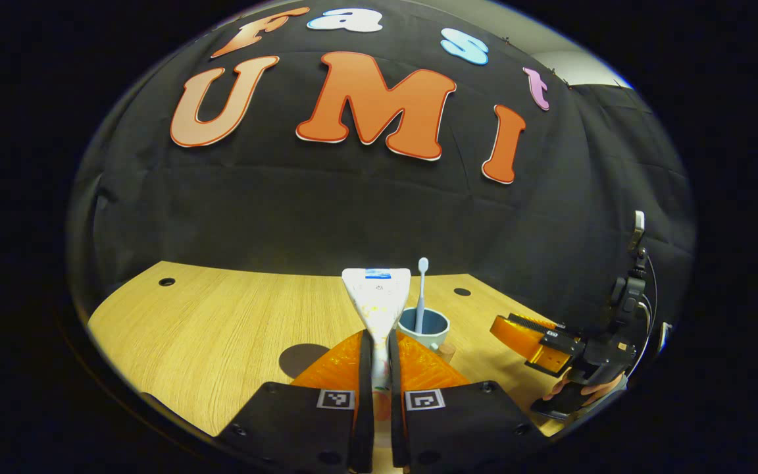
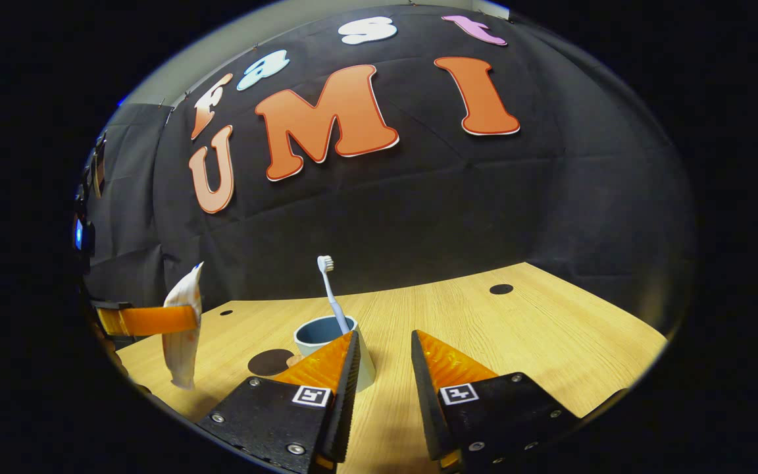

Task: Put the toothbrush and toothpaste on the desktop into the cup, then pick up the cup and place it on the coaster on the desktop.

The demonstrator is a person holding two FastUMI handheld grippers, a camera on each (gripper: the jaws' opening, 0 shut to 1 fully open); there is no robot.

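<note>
In the left gripper view my left gripper (image 1: 379,359) is shut on a white toothpaste tube (image 1: 377,296), held upright above the desk, flat end up. Just beyond it stands the pale blue cup (image 1: 424,327) with the toothbrush (image 1: 422,289) standing in it, head up. The dark round coaster (image 1: 303,359) lies on the wood to the cup's left. My right gripper (image 2: 382,359) is open and holds nothing, close to the right of the cup (image 2: 326,339). The right gripper view also has the toothbrush (image 2: 330,293), the coaster (image 2: 270,361) and the hanging tube (image 2: 181,326) in the left gripper (image 2: 149,320).
The wooden desktop (image 1: 208,329) has small round cable holes (image 1: 166,282) near its back edge. The black cloth wall rises right behind the desk. The right gripper (image 1: 550,342) and the hand holding it show at the right of the left gripper view.
</note>
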